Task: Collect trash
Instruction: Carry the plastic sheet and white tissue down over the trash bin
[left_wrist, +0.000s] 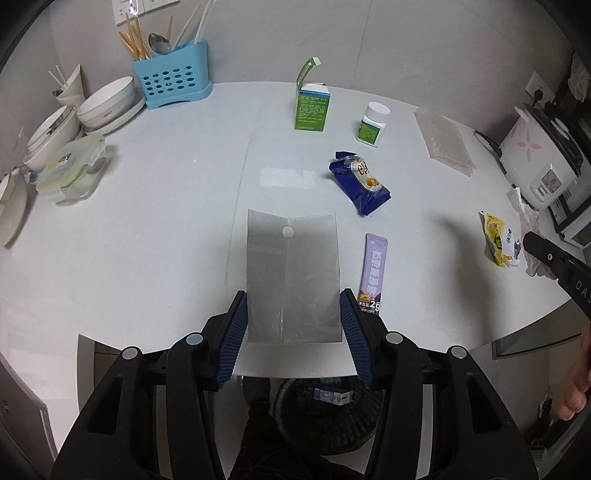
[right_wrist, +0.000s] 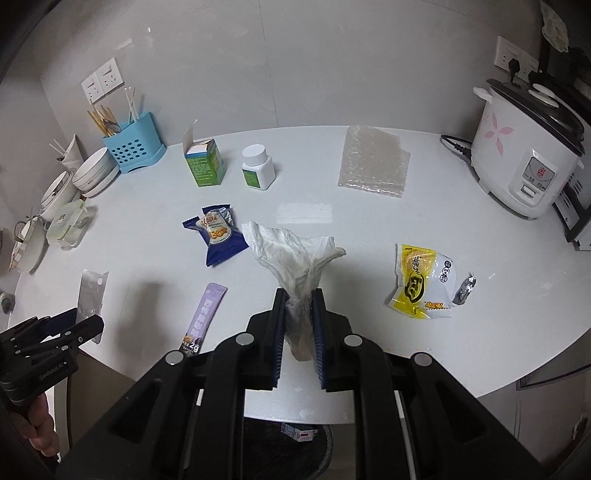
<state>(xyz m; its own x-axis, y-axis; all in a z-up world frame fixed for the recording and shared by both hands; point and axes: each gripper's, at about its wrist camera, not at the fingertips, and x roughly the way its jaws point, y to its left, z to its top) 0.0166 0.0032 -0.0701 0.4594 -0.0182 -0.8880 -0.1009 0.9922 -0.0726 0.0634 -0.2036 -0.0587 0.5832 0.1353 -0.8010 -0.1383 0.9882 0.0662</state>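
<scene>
My left gripper (left_wrist: 293, 301) is open, its blue pads on either side of a clear plastic bag (left_wrist: 291, 273) that lies flat at the table's front edge. My right gripper (right_wrist: 299, 295) is shut on a crumpled white tissue (right_wrist: 295, 251) and holds it above the table. A blue snack wrapper (left_wrist: 360, 182), a purple sachet (left_wrist: 373, 275) and a yellow wrapper (left_wrist: 498, 240) lie on the table; they also show in the right wrist view as the blue wrapper (right_wrist: 218, 236), sachet (right_wrist: 205, 317) and yellow wrapper (right_wrist: 423, 280). A dark trash bin (left_wrist: 328, 413) sits below the table edge.
A green carton (left_wrist: 312, 107), white pill bottle (left_wrist: 373, 123) and bubble wrap (right_wrist: 373, 162) stand further back. A blue cutlery holder (left_wrist: 171, 77), stacked bowls (left_wrist: 107, 103) and a lidded container (left_wrist: 72, 166) fill the left. A rice cooker (right_wrist: 524, 147) stands at the right.
</scene>
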